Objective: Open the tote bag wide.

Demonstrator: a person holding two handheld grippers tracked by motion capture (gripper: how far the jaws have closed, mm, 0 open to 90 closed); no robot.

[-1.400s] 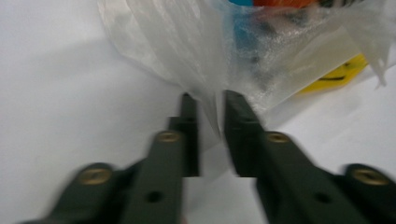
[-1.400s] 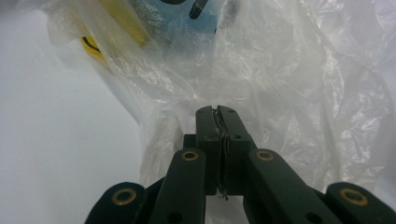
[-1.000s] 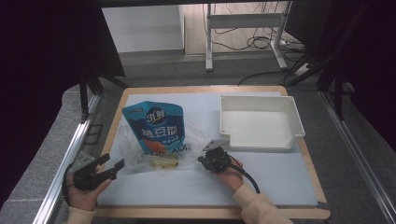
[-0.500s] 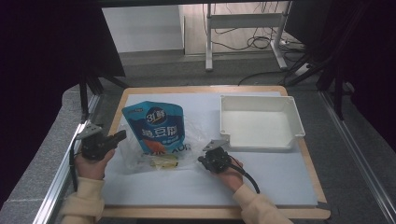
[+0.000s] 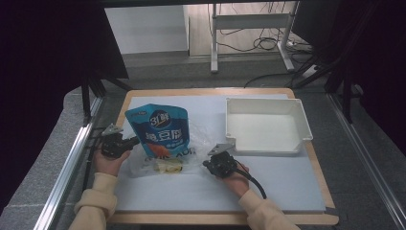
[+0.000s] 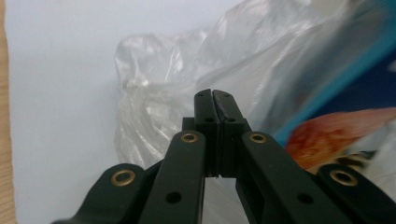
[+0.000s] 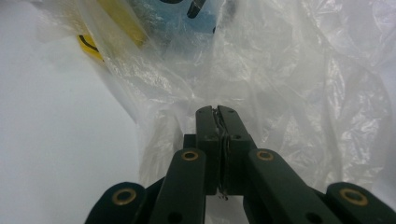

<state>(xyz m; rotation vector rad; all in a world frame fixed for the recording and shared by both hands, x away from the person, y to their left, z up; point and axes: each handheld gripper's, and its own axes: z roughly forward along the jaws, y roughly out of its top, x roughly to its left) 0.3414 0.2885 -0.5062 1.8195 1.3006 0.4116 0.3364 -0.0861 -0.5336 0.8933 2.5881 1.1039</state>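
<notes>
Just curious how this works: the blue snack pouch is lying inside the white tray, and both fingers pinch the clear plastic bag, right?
Not quite. In the high view the blue snack pouch lies on the mat, left of the white tray, partly inside the clear plastic bag.

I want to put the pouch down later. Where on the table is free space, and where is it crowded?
Free: the white mat in front of the white tray, and its near strip. Crowded: the left middle, where the clear plastic bag and blue pouch lie between both hand-held grippers.
</notes>
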